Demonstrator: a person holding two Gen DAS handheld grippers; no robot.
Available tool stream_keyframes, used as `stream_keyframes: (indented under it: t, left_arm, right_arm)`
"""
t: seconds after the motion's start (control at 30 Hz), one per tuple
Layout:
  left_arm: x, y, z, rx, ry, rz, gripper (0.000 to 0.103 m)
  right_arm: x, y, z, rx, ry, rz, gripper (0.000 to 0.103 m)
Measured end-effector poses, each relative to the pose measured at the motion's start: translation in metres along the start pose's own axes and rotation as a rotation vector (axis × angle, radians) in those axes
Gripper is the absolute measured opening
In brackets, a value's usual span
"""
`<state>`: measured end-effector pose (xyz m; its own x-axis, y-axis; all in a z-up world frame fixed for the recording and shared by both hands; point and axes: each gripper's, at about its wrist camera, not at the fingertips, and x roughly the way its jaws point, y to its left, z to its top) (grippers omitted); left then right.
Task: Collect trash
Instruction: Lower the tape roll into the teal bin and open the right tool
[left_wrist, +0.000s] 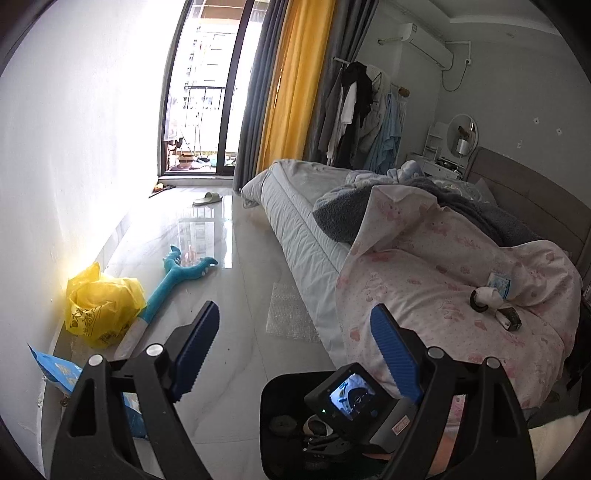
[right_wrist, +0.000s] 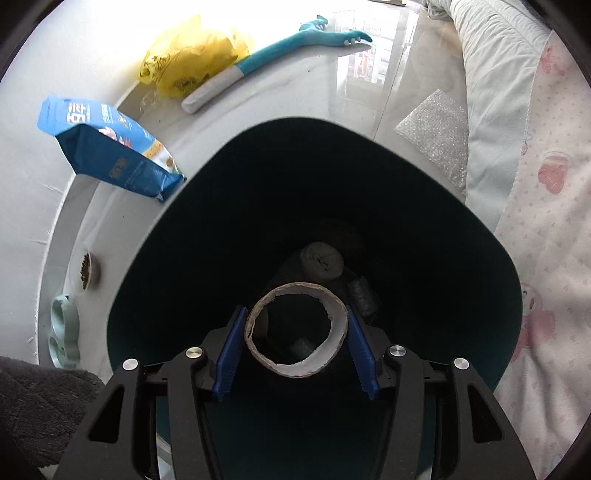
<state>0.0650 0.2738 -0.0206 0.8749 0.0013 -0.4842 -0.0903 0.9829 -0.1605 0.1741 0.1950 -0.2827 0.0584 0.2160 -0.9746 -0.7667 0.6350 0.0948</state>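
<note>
My right gripper (right_wrist: 296, 312) points down into a dark bin (right_wrist: 221, 221) and is shut on a cardboard tube (right_wrist: 295, 371), with one blue pad against each side of it. Deep in the bin lie a rolled grey wad (right_wrist: 321, 258) and bits of bubble wrap (right_wrist: 364, 295). My left gripper (left_wrist: 295, 307) is raised above the floor, wide open, with nothing between its fingers. Below it I see the same bin (left_wrist: 280, 387) and the back of the right gripper's body (left_wrist: 351, 398). A bubble-wrap sheet (left_wrist: 288, 310) lies on the floor by the bed.
A yellow plastic bag (left_wrist: 99, 306), a blue long-armed plush toy (left_wrist: 177, 273) and a blue pet-food bag (right_wrist: 107, 147) sit along the wall. Pet bowls (right_wrist: 86, 271) stand nearby. The bed (left_wrist: 443, 266) with a pink quilt carries small items (left_wrist: 495, 295). A slipper (left_wrist: 207, 198) lies near the balcony door.
</note>
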Motion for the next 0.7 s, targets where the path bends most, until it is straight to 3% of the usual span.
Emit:
stream_keyframes:
  t: [0.33,0.47,0.7]
  left_arm:
    - [-0.008,-0.021,0.015,0.028,-0.072,-0.044,0.087]
    - [-0.006,-0.026,0.017,0.037,-0.084,-0.049,0.088]
    - [0.003,-0.040,0.021,0.056,-0.088,-0.049,0.088]
  right_arm:
    - [-0.003,0.004,-0.007,-0.019,0.017,-0.006,0.063]
    - [-0.015,-0.001,-0.012,-0.007,-0.009,0.007,0.074]
    - [-0.050,-0.003,-0.013,-0.019,-0.095,0.060,0.074]
